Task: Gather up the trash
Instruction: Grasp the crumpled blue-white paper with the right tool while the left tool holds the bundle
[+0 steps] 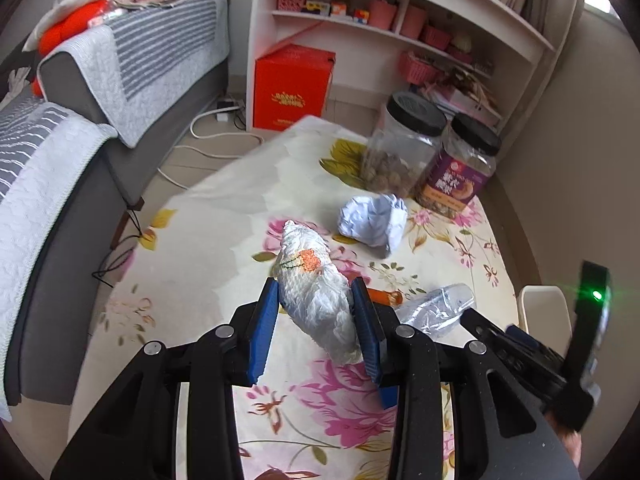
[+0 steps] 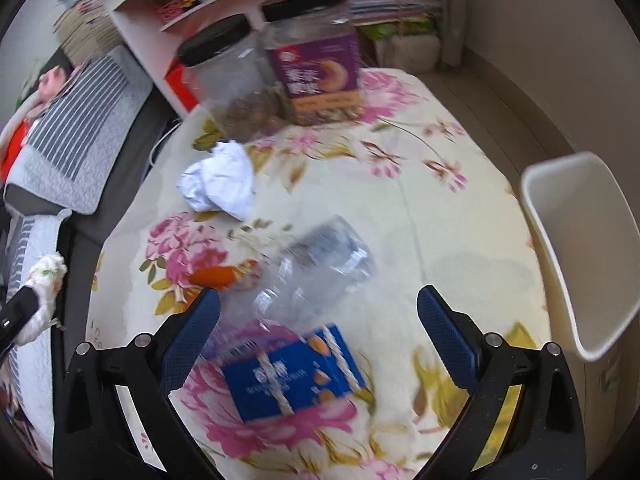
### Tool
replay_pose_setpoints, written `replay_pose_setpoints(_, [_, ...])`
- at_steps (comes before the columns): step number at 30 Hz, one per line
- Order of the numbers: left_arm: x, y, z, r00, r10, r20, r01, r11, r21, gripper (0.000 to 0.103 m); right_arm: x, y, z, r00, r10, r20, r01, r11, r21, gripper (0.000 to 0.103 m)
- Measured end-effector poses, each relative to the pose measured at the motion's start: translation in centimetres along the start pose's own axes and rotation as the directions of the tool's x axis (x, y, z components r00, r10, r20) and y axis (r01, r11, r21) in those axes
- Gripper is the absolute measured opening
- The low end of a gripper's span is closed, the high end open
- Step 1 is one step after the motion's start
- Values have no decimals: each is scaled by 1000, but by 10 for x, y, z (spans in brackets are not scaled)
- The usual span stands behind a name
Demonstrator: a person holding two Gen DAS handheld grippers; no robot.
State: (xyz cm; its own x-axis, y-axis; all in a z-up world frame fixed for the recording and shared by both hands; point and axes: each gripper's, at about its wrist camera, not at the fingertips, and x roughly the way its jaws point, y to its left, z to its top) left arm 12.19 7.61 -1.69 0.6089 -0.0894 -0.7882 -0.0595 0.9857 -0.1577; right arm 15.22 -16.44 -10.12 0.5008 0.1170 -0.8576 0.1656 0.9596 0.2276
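My left gripper [image 1: 316, 294] is shut on a crumpled white tissue wad [image 1: 316, 284] with an orange print, held above the floral table; the wad also shows in the right wrist view [image 2: 44, 280] at the far left. A crumpled white paper ball [image 1: 374, 220] [image 2: 220, 182] lies mid-table. A clear plastic bottle [image 2: 320, 268] [image 1: 434, 308] with an orange cap [image 2: 212, 276] lies on its side. A blue carton [image 2: 292, 372] lies flat near the front. My right gripper [image 2: 318, 314] is open and empty, above the bottle and the carton.
A cream waste bin [image 2: 580, 248] [image 1: 544, 312] stands off the table's right edge. Two black-lidded clear jars [image 1: 404, 148] [image 2: 316, 64] stand at the table's far end. A grey sofa [image 1: 60, 184] is left, white shelves [image 1: 400, 32] and an orange box [image 1: 292, 88] behind.
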Motion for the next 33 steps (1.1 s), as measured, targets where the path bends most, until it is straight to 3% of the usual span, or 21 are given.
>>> replay_pose_setpoints(9, [-14,25,7,999,17,40,-16,999,-32,37,45,69,52,998,-52,31,56,989,-140,95])
replay_pose_setpoints(15, [-18,38,15,998,14,53,-11,998,-64,37,80,100,73,996,-92,6,91,978,-186,93])
replay_pose_setpoints(22, [-16,47,17,999,11,47,-7,996,-85,37,111,111,84,993,-114,-41,103,973,-205,76])
replay_pose_setpoints(24, [-16,48,16,999,11,45,-7,996,-87,37,118,110,85,993,-99,-67,84,976,-199,66])
replay_pose_setpoints(26, [-17,49,16,999,13,45,-9,996,-89,37,126,109,84,990,-91,-108,68,977,-203,39])
replay_pose_setpoints(33, [-15,55,16,999,23,42,-18,994,-106,37,111,105,78,996,-47,-82,29,977,-213,33])
